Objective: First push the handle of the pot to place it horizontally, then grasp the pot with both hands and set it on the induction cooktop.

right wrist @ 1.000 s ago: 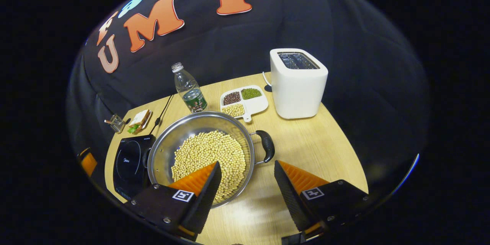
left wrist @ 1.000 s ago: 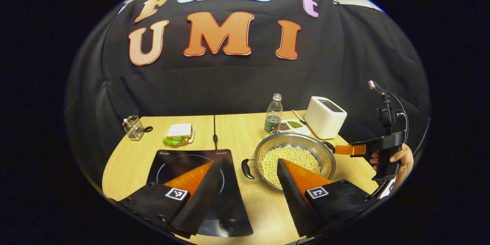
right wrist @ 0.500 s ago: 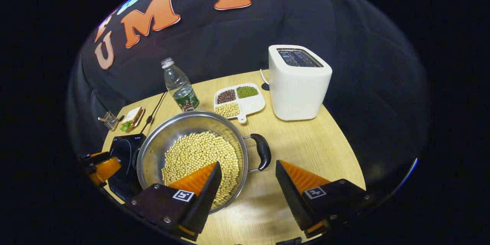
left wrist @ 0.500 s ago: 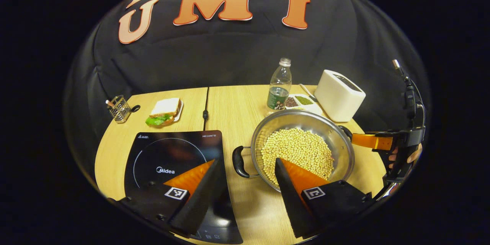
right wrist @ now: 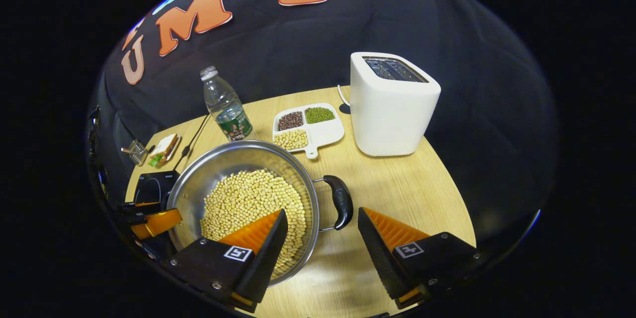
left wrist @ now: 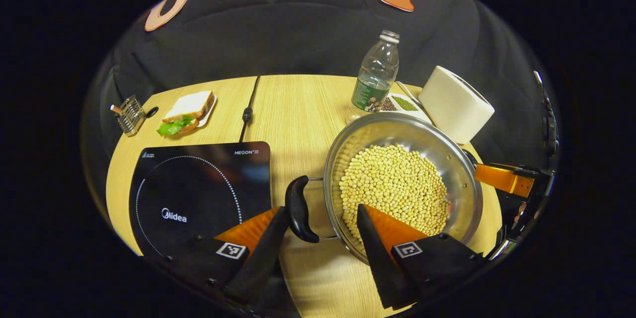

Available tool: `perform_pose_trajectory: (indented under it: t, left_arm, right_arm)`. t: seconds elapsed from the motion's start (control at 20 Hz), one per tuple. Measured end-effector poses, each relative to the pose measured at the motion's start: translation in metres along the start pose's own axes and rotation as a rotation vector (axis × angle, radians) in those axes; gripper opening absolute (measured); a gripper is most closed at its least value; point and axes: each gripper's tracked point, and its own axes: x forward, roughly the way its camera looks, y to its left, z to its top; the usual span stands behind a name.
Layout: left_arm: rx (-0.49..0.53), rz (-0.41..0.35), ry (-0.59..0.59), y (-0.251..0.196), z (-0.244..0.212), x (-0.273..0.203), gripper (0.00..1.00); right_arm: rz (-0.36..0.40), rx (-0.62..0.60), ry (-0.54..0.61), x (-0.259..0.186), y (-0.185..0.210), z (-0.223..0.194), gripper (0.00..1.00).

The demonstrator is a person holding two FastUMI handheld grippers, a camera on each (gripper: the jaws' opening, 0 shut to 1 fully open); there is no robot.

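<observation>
On the wooden table (left wrist: 298,104), the round steel pot (left wrist: 437,144) full of pale soybeans (left wrist: 392,184) sits just beside the black induction cooktop (left wrist: 198,184). Both claws are open: the left gripper (left wrist: 320,238) around the pot's left black handle (left wrist: 298,208), the right gripper (right wrist: 322,238) around the right handle (right wrist: 340,201). I would close both together and lift level, so no beans spill.

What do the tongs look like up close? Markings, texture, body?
Each view shows its own pair: left tongs, right tongs. Fingers are wedge-shaped, tapering to a point, with ribbed inner faces. They mount on black blocks with visible screws, each block carrying a small square black-and-white marker tag. No sleeve is visible.
</observation>
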Motion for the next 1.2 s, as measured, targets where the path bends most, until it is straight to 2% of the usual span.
perform_pose_trajectory:
  t: [0.25, 0.4, 0.45, 0.55, 0.7, 0.85, 1.05, 1.1, 1.2]
  left_arm:
    - [0.01, -0.006, -0.015, -0.004, 0.0, 0.016, 0.92]
    - [-0.025, -0.02, -0.013, -0.008, -0.006, 0.027, 0.82]
    - [-0.032, -0.03, -0.003, -0.011, -0.011, 0.03, 0.84]
    - [-0.027, -0.02, -0.019, -0.008, -0.009, 0.035, 0.8]
    - [-0.028, -0.007, -0.048, -0.008, -0.004, 0.041, 0.8]
    - [-0.022, 0.006, -0.067, -0.004, 0.0, 0.045, 0.78]
    - [-0.027, 0.005, -0.088, -0.004, 0.004, 0.051, 0.75]
    - [-0.021, 0.012, -0.093, -0.002, 0.006, 0.052, 0.78]
    - [-0.022, 0.023, -0.106, -0.001, 0.007, 0.052, 0.72]
  right_arm:
    - [-0.052, -0.032, 0.01, 0.013, -0.008, -0.003, 0.89]
    - [-0.124, -0.063, 0.024, 0.023, -0.016, -0.013, 0.88]
    - [-0.12, -0.062, 0.031, 0.029, -0.018, -0.012, 0.86]
    - [-0.113, -0.057, 0.03, 0.032, -0.014, -0.012, 0.84]
    - [-0.136, -0.085, 0.004, 0.034, -0.017, -0.008, 0.79]
    - [-0.146, -0.111, -0.01, 0.035, -0.016, -0.005, 0.7]
    - [-0.152, -0.124, -0.014, 0.036, -0.016, -0.006, 0.69]
    - [-0.154, -0.133, -0.015, 0.037, -0.016, -0.006, 0.68]
    - [-0.155, -0.149, -0.014, 0.036, -0.017, -0.007, 0.69]
